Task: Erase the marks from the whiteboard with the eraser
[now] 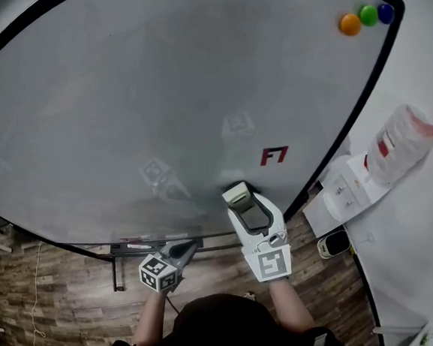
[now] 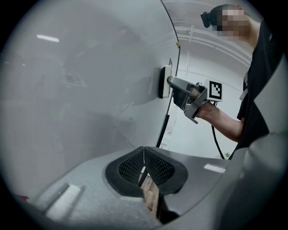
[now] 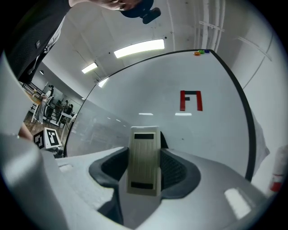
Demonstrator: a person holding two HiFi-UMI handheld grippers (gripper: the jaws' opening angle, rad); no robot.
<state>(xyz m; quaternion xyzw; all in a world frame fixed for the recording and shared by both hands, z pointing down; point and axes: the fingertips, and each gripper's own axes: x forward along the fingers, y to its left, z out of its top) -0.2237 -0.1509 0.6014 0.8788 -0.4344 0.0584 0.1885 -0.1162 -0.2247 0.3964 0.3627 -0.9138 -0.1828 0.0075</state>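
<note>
Right gripper [image 1: 245, 207] jaws are clamped on the eraser [image 3: 144, 157], gripping its two long sides. Left gripper [image 2: 144, 170] has its jaws together with nothing between them. It's parked low by the whiteboard's [image 1: 132, 108] bottom edge, idle.

The eraser sits on the lower right part of the board. From the left gripper view it looks flat against the surface. The red mark [image 1: 274, 156] is up and to the right of it, near but apart, and not covered.

Risks as I judge them:
- The stroke misses. The mark is off to one side of the eraser's line, so a straight push up would pass beside it.
- The eraser twists in my jaws. I only hold it by the side edges, and drag on the board could turn or pop it out.
- If my wrist tilts, only one edge touches — that leaves a smear, not a clean wipe.
- A hard push could rock the board on its stand.

Orientation: the pad faces the board and the ribbed back faces my camera. The long axis runs up the board, roughly along my jaws — the far short end points up toward the top edge and the near end toward the gripper body.
</note>
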